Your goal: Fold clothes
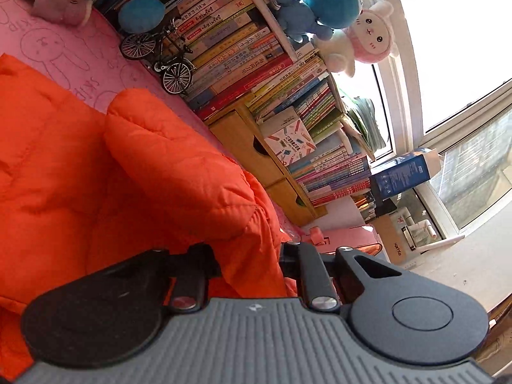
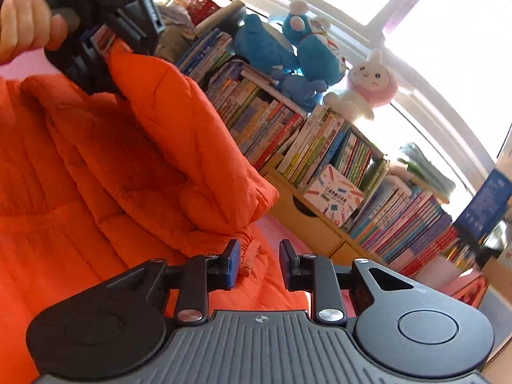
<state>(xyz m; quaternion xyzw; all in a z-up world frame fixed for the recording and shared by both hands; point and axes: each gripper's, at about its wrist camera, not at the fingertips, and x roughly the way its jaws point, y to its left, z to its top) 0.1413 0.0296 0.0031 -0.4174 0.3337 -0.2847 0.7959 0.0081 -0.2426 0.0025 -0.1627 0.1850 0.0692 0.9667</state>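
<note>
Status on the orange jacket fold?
Early. Nothing looks folded yet: the orange jacket lies bunched on the pink surface. In hand: the left gripper is shut on it, lifting a section; the right gripper is open, over the hem. Left: all the folds.

Your left gripper: ribbed grey body, small cross-in-circle mark at centre, two round black housings either side, right one with raised disc and triangular cut-out. Black link bars, silver round-head screws at pivots.

Your right gripper: same ribbed grey body, same mark, same black housings, silver screws. Fingers black with blue pads.

Your left hand bare, no glove, nails plain; no sleeve visible. Black grip with grey lever under it.
</note>
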